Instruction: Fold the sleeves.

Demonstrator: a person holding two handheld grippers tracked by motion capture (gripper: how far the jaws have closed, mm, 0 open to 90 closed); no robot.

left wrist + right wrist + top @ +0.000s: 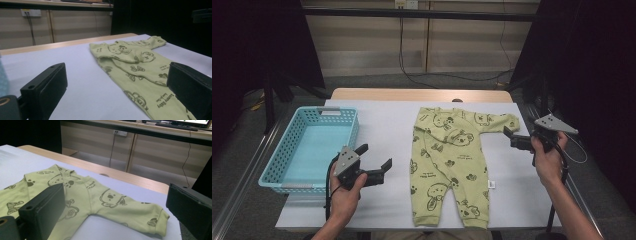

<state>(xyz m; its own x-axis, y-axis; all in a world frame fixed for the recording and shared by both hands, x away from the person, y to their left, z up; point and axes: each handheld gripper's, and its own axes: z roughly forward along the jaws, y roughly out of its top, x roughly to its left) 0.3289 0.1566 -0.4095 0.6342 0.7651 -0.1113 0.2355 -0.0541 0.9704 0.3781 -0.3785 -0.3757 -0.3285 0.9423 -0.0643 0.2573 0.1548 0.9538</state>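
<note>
Just ahead of the right gripper [511,135], off its jaw tips: the outstretched sleeve [497,121] of the green baby suit [449,165], cuff end nearest, near but not touched. Jaws spread wide, nothing between them. Suit flat on the white-covered bench [382,125], long axis from collar at the far side to legs at the near edge; other sleeve folded across the chest. Left gripper [374,159] likewise released and empty, off to the suit's left, apart from the body hem, blue basket [312,145] just behind it. Right hand nearer the free sleeve; likely next a pinch at that cuff and a fold inward.
</note>
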